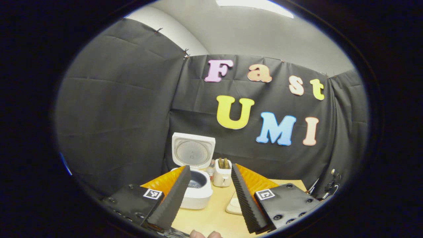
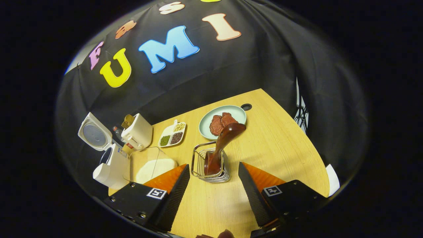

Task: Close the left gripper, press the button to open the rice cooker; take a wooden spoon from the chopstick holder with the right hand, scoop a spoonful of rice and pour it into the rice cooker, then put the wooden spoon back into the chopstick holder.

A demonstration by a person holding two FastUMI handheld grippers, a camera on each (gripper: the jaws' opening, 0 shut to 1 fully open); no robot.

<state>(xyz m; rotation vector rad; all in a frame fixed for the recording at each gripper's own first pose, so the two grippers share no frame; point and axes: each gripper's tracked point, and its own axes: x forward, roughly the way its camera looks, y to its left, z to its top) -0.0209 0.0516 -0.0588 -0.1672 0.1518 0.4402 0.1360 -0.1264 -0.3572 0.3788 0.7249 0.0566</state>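
Note:
The white rice cooker (image 1: 197, 191) stands on the table with its lid (image 1: 193, 152) swung up; it also appears at the left in the right gripper view (image 2: 110, 167). My left gripper (image 1: 210, 195) is open, raised in front of the cooker with nothing between its fingers. A dark wooden spoon (image 2: 223, 142) stands bowl-up in the wire chopstick holder (image 2: 210, 163). My right gripper (image 2: 213, 191) is open just short of the holder, touching nothing. A clear container of white rice (image 2: 152, 165) sits between cooker and holder.
A white toaster (image 2: 138, 134) stands behind the rice container. Farther back are a white divided dish of beans (image 2: 172, 135) and a pale green plate with red meat (image 2: 222, 120). The wooden table's (image 2: 281, 145) edge runs at the right.

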